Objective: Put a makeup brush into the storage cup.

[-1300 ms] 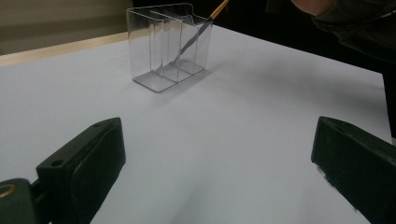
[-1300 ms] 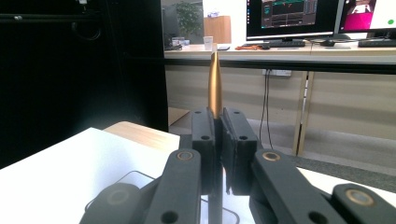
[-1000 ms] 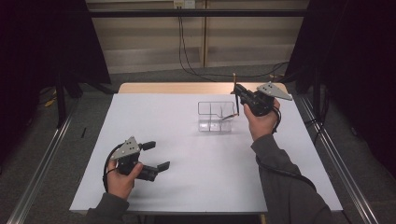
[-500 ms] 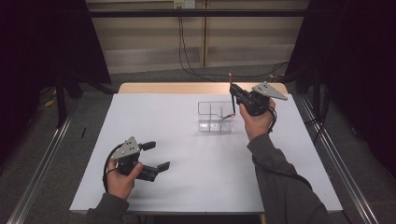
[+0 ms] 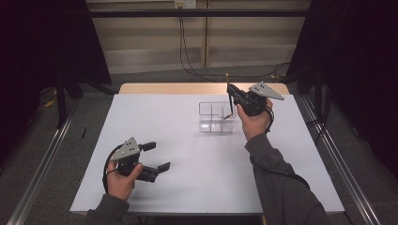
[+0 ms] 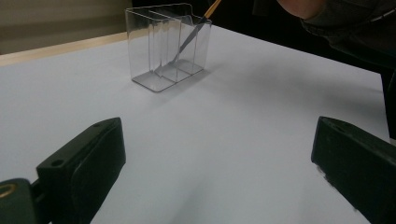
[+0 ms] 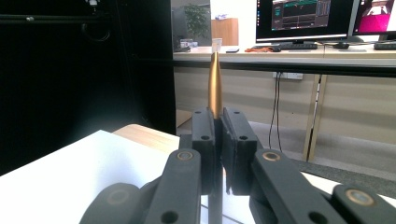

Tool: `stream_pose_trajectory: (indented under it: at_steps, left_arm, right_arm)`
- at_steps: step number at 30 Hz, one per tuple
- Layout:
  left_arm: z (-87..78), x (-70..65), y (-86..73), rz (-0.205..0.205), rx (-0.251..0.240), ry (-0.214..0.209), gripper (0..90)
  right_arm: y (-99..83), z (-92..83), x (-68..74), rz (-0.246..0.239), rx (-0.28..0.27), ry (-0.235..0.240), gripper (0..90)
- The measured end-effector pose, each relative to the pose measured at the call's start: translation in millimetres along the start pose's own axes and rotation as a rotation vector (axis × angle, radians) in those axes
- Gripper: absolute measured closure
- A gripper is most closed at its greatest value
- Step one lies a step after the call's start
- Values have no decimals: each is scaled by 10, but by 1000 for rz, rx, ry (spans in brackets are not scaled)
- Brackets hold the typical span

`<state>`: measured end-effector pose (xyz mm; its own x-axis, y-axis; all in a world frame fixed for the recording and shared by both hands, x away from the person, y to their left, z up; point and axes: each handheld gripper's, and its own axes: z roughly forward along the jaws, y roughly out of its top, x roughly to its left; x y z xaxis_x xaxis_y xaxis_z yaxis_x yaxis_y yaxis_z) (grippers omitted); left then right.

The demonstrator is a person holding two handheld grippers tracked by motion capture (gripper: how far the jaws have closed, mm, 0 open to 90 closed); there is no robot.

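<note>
We clamp the thin gold-handled brush (image 5: 229, 96) upright in the right gripper (image 5: 233, 95), tip inside the clear plastic divided box (image 5: 215, 118) to seat it; left gripper (image 5: 156, 156) idles wide open, empty, well short of it.

One clear organizer (image 5: 215, 118), one paintbrush (image 5: 229, 96), two grippers

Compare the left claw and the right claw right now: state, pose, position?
The left claw is open with nothing between its jaws; the right claw is shut on a thin brush.
The left claw sits low at the near-left of the table; the right claw is raised at the far side, over the clear divided holder, with the brush's lower end inside it.
Both are hand-held, black, with a grey top plate.
</note>
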<state>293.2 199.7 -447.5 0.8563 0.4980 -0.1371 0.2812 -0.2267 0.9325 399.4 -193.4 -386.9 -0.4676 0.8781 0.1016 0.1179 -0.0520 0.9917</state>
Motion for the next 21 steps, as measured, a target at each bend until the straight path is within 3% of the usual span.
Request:
stream_pose_trajectory:
  at_steps: [18, 21]
  left_arm:
    - [1, 9, -13, 2, 7, 13, 28]
    - [5, 18, -17, -2, 6, 1, 28]
  right_arm:
    - [-78, 30, -110, -2, 1, -10, 847]
    - [-88, 38, -137, -6, -4, -10, 847]
